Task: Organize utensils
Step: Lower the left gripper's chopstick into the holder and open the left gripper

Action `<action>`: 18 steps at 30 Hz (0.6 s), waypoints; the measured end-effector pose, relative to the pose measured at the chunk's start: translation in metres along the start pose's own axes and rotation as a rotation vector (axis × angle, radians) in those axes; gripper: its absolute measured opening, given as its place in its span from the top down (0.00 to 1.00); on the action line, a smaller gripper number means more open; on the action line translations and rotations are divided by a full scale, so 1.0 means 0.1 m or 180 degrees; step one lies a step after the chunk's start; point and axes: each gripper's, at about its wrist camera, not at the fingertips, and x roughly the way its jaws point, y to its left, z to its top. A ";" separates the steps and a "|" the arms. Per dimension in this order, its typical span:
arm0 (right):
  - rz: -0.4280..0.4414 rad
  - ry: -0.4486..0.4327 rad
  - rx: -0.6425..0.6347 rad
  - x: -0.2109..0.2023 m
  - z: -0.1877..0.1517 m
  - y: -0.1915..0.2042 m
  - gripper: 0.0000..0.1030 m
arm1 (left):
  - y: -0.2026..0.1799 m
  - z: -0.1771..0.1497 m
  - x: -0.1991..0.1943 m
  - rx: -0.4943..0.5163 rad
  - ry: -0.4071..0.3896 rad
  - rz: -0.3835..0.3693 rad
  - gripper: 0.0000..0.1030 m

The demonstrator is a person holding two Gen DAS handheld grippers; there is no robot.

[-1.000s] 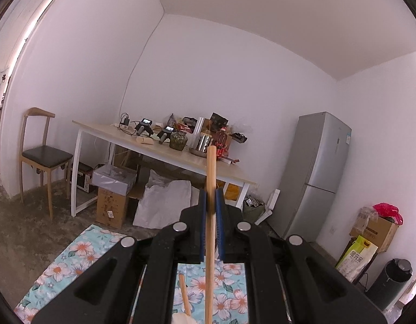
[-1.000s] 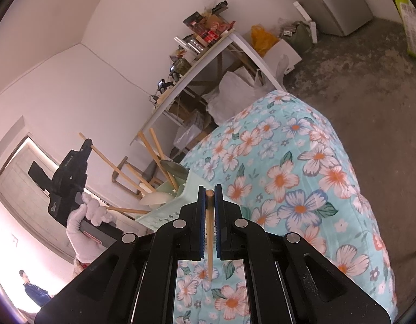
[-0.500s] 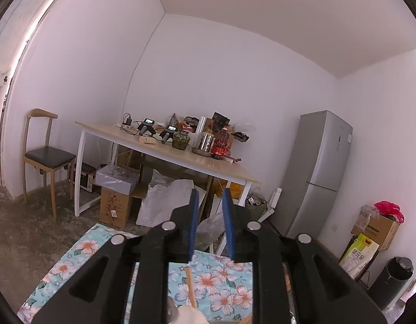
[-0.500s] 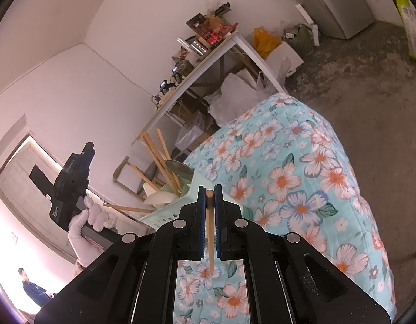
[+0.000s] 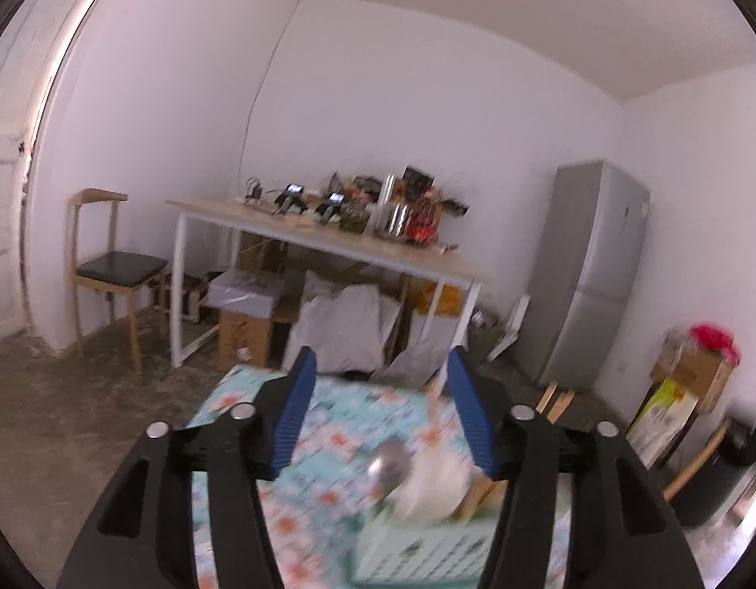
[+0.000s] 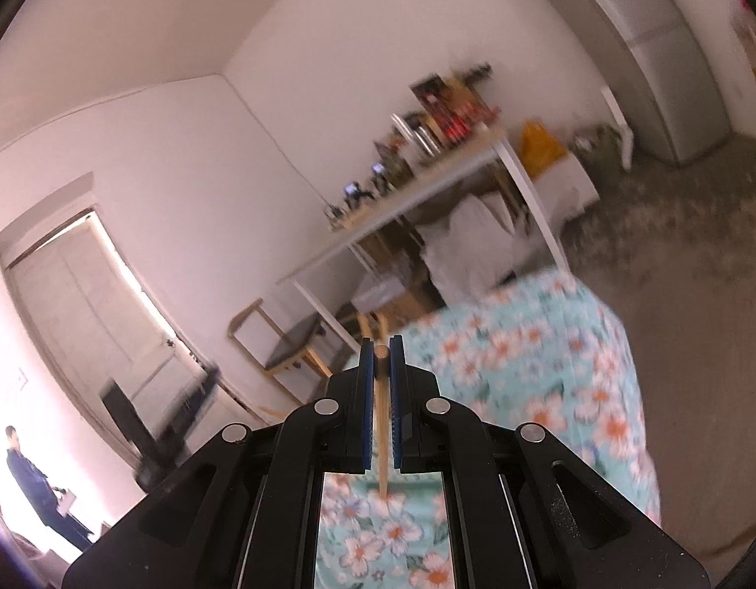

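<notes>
While left fingers (image 5: 378, 422) have just spread above basket (image 5: 427, 547), right fingers (image 6: 382, 392) pinch chopstick (image 6: 381, 432)

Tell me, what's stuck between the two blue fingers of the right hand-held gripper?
A thin wooden stick, squeezed between the blue fingers of the right hand-held gripper. It shows in the right wrist view, above the flowery cloth.

Bright daylight from the doorway (image 6: 83, 304), motion blur (strong fisheye edges)

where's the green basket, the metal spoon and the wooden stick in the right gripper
green basket (image 5: 417, 552), left wrist view, front wall
metal spoon (image 5: 389, 464), left wrist view, bowl
wooden stick (image 6: 381, 422), right wrist view, mid shaft
</notes>
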 end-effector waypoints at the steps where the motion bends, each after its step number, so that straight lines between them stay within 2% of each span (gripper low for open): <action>1: 0.0029 -0.0027 -0.0034 -0.02 0.05 0.04 0.96 | 0.04 -0.07 -0.04 0.0046 0.0073 0.0044 0.44; 9: 0.0391 -0.0221 -0.0222 0.01 0.57 0.37 0.96 | 0.17 -0.67 -0.24 0.0363 0.0533 0.0182 0.33; 14: 0.0365 -0.0176 -0.0460 0.37 0.71 0.58 0.96 | 0.06 -0.94 -0.26 0.0475 0.0697 0.0087 0.26; 18: 0.0191 0.0002 -0.0662 0.81 0.69 0.67 0.96 | -0.05 -1.09 -0.28 0.0580 0.0778 -0.0010 0.24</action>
